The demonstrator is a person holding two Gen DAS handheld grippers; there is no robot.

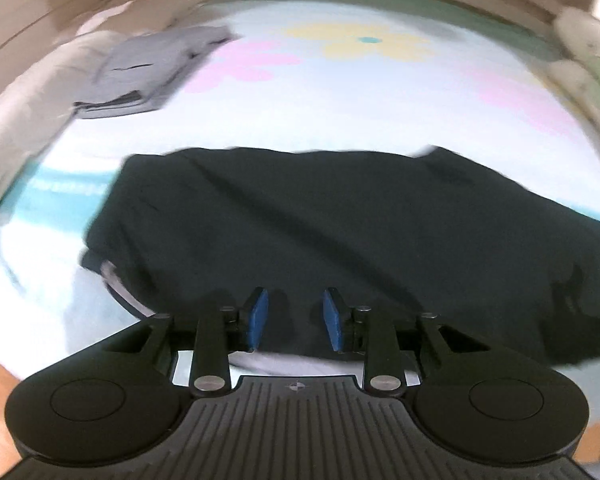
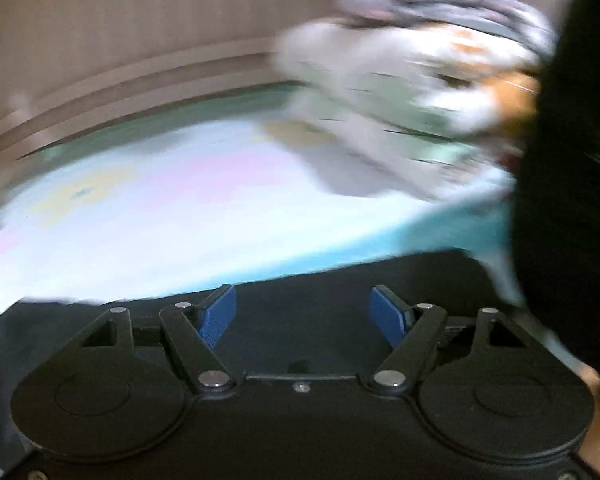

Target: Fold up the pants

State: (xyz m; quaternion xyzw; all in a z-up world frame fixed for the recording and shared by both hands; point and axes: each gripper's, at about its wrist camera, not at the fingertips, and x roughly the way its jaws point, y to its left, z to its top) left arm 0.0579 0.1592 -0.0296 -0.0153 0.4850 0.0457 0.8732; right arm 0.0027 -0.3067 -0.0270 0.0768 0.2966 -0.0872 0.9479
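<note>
The dark pants lie folded into a broad, flat bundle on the bed, near its front edge, on a pale sheet printed with pastel flowers. The left gripper hovers above the near edge of the bundle with its blue fingers a little apart and nothing between them; the cloth beneath looks free of the pads. The right gripper also hangs over dark fabric, its fingers spread wide and empty. A folded grey garment sits toward the far left corner of the bed, and a heap of crumpled patterned laundry lies along the right edge, though the right wrist view is too smeared to make out single pieces. The fold looks close to finished, but the left side of the bundle shows a paler lining peeking from under the top layer, so the layers there may not be square. The likely trouble from here is a finger catching the top layer as a hand passes low, which would drag the fold open; a loose top flap could also slip back unaided.
</note>
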